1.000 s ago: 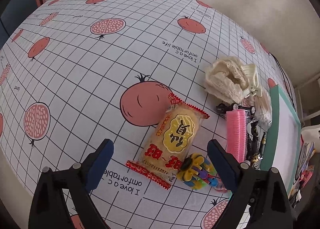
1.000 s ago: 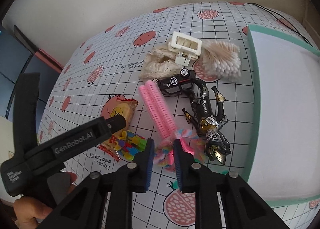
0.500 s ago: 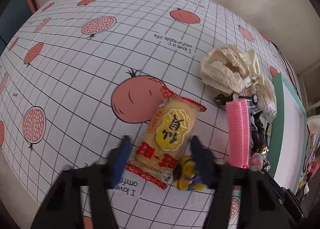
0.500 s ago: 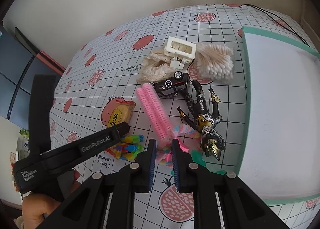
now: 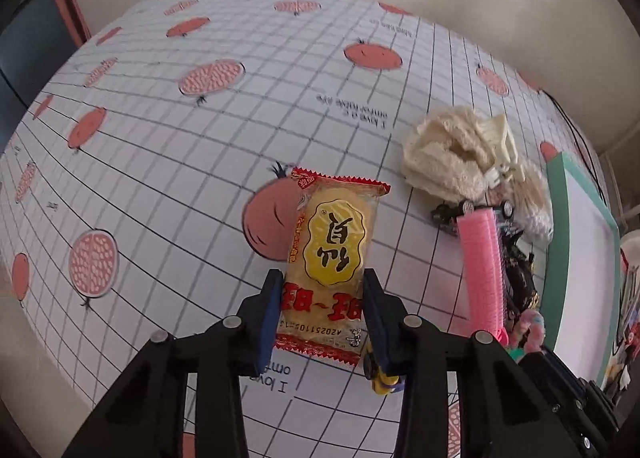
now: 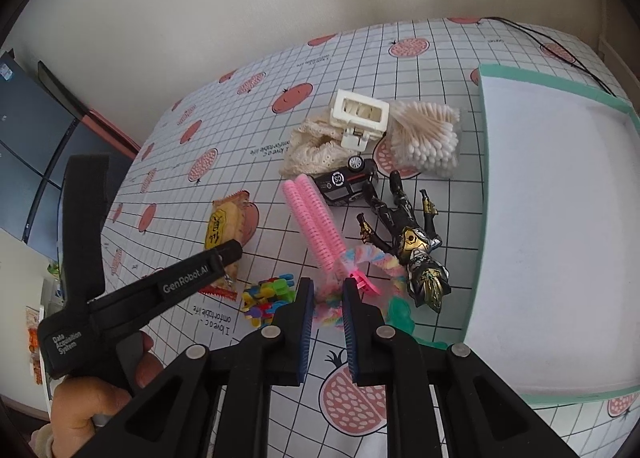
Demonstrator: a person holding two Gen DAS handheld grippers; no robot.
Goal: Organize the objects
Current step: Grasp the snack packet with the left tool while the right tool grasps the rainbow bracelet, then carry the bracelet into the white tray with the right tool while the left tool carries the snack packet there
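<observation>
Crinkly yellow rice-cracker packet [image 5: 330,258] lay flat on the tabletop [image 5: 180,162], long axis running straight away from the left claw [image 5: 322,298], whose jaws were closing across its near end, seemingly touching both edges.

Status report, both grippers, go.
Left gripper closing around snack pack. Right gripper shut on fuzzy rainbow loop. Tray empty, path clear.

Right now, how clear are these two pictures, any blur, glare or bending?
Left wrist view: sharp on the rice cracker packet, grid lines bulge from the fisheye, dark corners. Right wrist view: sharp too, soft daylight, no glare; the white tray looks bright but not washed out, its green rim curves.
</observation>
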